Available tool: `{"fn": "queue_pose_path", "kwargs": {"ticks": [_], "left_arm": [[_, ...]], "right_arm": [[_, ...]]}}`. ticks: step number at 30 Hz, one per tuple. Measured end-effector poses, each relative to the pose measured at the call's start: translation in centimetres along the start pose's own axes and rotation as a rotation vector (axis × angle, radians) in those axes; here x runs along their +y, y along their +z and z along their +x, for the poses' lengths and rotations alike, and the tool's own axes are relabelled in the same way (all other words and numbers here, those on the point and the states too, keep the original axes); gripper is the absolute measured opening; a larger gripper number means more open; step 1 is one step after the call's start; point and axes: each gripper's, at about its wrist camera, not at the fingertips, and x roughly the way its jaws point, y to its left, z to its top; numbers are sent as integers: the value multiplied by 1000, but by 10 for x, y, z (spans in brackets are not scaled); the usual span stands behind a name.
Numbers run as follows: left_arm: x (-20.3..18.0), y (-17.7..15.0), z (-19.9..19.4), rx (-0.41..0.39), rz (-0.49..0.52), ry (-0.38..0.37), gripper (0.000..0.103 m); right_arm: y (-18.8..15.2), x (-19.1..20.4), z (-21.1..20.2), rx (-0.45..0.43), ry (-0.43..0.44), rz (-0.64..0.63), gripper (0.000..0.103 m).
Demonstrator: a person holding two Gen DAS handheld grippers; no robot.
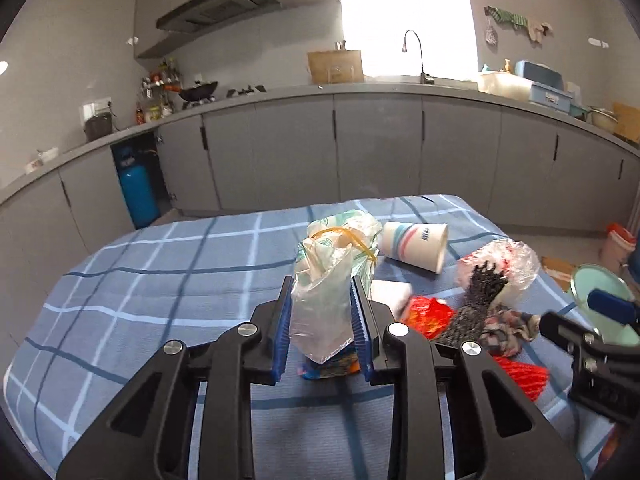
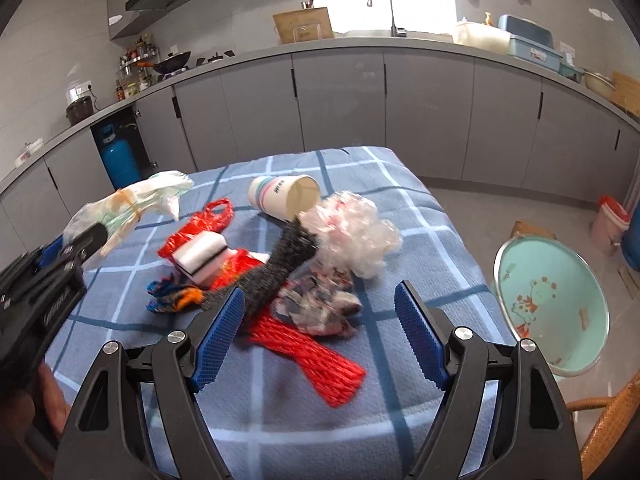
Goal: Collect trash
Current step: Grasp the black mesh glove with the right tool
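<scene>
My left gripper [image 1: 322, 284] is shut on a crumpled clear and white plastic bag [image 1: 334, 264] tied with a yellow band, held just above the blue checked tablecloth [image 1: 160, 280]. In the right wrist view the same bag [image 2: 132, 204] sticks out of the left gripper [image 2: 94, 236] at the far left. My right gripper [image 2: 320, 290] hangs open over the trash pile with nothing between its fingers. The pile holds a tipped paper cup [image 2: 280, 196], crumpled clear plastic [image 2: 360, 232], red netting [image 2: 320, 356], a red bag [image 2: 200, 228], a white sponge [image 2: 204, 258] and a dark mesh strip [image 2: 280, 268].
A teal basin [image 2: 552, 304] sits to the right of the table on a wicker seat [image 2: 600, 440]. A colourful wrapper [image 2: 172, 296] and a patterned rag [image 2: 320, 308] also lie in the pile. Grey kitchen cabinets [image 2: 340, 92] run behind the table.
</scene>
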Motion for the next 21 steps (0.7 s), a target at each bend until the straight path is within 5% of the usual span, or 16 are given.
{"fn": "queue_pose_path", "kwargs": {"ticks": [14,17,19,21], "left_arm": [[26,-23,16,42,-41,74,28],[28,-28,19,53,-48,68,28],[29,-29,20,56,-53,67,28],[31,-29,21,59,-61,68,27]], "right_arm": [[-7,59,59,93,29,-62,67],[-14,58,69,135,38,-57,44],[-18,58,72,162,46,-63,12],[-20,57,70,171,54,-75,7]]}}
